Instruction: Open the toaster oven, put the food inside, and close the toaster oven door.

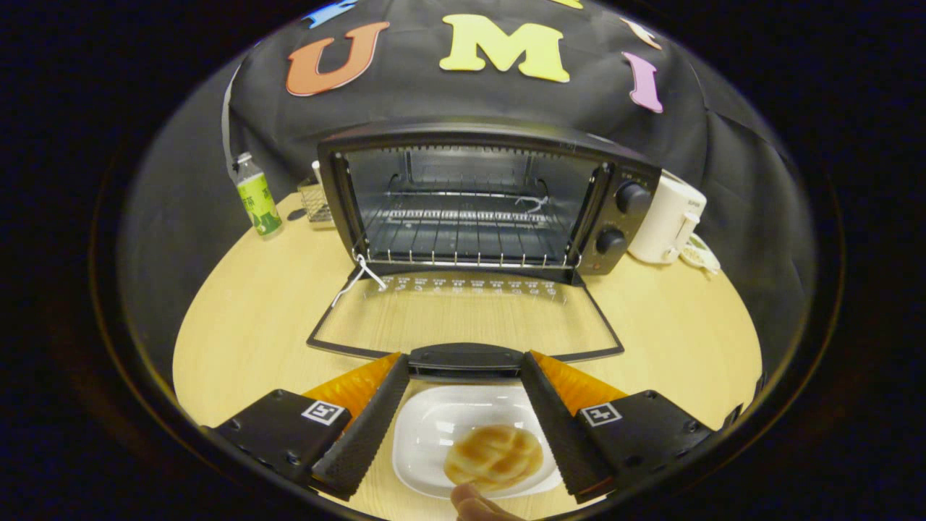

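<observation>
The black toaster oven (622, 217) stands on the round wooden table with its glass door (463, 311) folded down flat toward me. Its wire rack (463, 231) is bare. My gripper (466, 376) is open, fingers spread wide, hovering over a white plate (423, 434) that lies between them. A golden bread roll (493, 456) rests on the near part of the plate. The door's handle (465, 358) sits just beyond the plate, level with the fingertips. Neither finger touches the roll.
A green-labelled bottle (257, 195) and a small wire basket (315, 202) stand left of the oven. A white kettle (665, 221) stands to its right. A fingertip of a person's hand (474, 503) shows at the plate's near edge.
</observation>
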The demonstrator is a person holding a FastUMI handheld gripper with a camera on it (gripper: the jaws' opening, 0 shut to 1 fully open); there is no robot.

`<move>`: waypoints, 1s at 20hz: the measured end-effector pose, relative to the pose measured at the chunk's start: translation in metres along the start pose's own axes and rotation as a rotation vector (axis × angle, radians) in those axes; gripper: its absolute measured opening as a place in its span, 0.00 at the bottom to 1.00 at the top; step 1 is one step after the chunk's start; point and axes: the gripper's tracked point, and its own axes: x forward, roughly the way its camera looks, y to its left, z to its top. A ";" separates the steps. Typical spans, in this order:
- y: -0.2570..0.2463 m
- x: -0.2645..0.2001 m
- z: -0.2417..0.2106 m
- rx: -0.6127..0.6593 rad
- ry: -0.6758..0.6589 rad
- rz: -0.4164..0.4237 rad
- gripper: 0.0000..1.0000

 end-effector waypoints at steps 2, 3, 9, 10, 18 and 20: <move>0.000 0.000 0.004 -0.002 -0.028 -0.002 1.00; 0.002 -0.001 0.003 -0.013 -0.022 0.004 1.00; -0.005 -0.023 -0.015 0.041 -0.015 0.063 1.00; -0.006 -0.029 -0.019 0.035 -0.025 0.069 1.00; -0.026 -0.072 -0.059 0.044 -0.170 0.091 1.00; -0.026 -0.077 -0.069 0.057 -0.217 0.095 1.00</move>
